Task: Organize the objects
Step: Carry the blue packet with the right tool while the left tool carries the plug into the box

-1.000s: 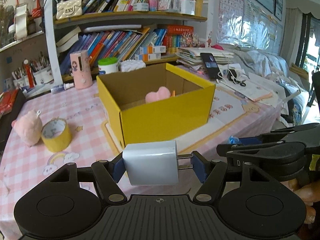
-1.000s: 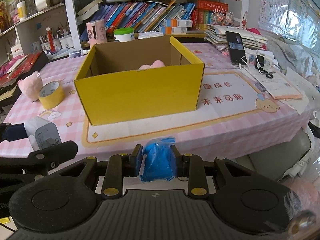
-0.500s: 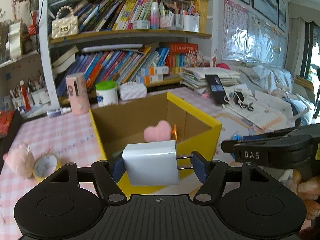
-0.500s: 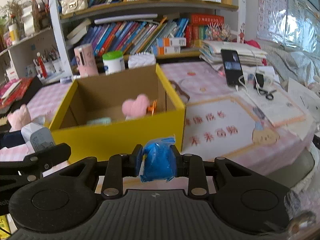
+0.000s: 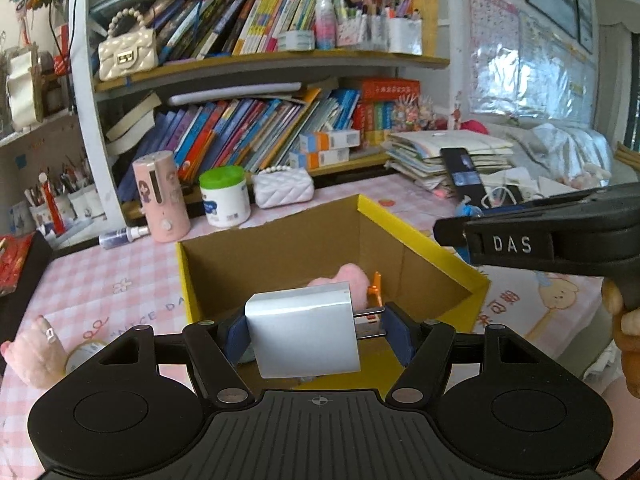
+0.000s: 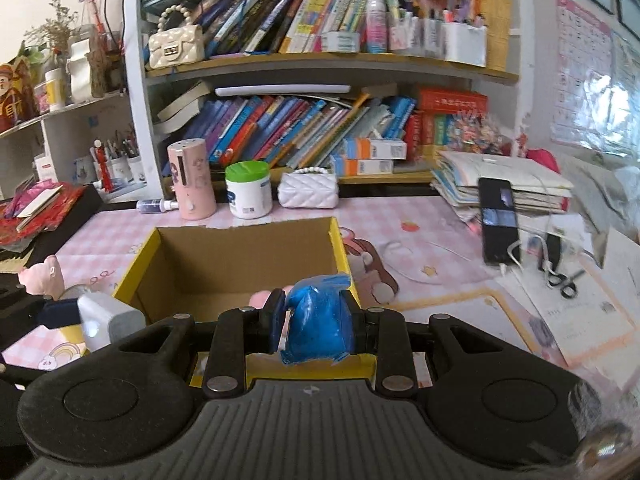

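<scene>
1. The yellow box (image 6: 240, 276) is standing open-topped, its cardboard walls rising on every side.
2. A pink plush (image 5: 352, 280) and an orange piece (image 5: 375, 285) are lying by its right wall.
3. A pink canister (image 6: 192, 178), a green-lidded jar (image 6: 248, 188) and a white purse (image 6: 308, 190) are crowding the table behind it.

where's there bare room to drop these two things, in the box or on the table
Best: the yellow box, whose cardboard floor looks mostly bare, with only a pink plush and an orange bit by its right wall. The table's back edge by the pink dispenser and green-lidded tub is crowded.

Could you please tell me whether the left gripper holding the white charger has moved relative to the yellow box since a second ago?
Yes: the left gripper advanced over the yellow box rim.
</scene>
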`<state>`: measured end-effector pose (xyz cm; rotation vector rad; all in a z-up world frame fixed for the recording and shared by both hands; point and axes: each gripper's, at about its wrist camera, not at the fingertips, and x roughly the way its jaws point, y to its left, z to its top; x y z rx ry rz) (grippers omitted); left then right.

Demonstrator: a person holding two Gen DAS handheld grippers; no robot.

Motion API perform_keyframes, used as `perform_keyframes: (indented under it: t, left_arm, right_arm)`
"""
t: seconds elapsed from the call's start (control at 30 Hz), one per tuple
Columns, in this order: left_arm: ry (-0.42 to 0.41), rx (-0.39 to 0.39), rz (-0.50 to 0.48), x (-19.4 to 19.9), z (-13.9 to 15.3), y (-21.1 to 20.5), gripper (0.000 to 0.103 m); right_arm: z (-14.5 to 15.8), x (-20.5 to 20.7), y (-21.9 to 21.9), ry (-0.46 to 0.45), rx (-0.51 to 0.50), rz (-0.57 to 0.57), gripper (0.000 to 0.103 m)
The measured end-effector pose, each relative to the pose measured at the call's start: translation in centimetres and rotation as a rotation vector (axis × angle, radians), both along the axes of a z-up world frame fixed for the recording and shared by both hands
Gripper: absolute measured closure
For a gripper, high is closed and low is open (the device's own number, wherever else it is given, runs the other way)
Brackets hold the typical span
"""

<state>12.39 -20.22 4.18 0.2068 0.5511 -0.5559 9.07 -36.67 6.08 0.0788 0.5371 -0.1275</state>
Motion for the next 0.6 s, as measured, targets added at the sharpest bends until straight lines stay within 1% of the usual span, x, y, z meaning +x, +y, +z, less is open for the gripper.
perform_keyframes:
  t: [0.13, 0.27, 0.37, 0.5, 0.6]
  left_arm:
    - [0.029, 0.014, 0.027, 1.8, -0.6, -0.7, 0.035]
    - [0.059, 0.069, 0.051, 3.3, -1.9, -1.6, 0.035]
    - [0.093, 0.077, 0.066, 4.3, -2.7, -1.9, 0.035]
    - [0.145, 0.076, 0.068, 5.3, -3.5, -2.5, 0.035]
    - [0.193, 0.067, 0.071, 5.9, -4.2, -2.7, 0.035]
  right_arm:
    - [-0.1, 2.7, -0.4, 0.019, 0.010, 0.055, 0.077]
    - [-0.9, 5.7, -0.6, 0.075, 0.036, 0.115, 0.077]
    - [-2.2, 7.9, -0.8, 0.139, 0.069, 0.133, 0.077]
    - [-3.7, 10.2, -0.4, 0.235, 0.077, 0.197, 0.077]
    - [-4.8, 11.7, -0.4, 0.309, 0.102, 0.228, 0.076]
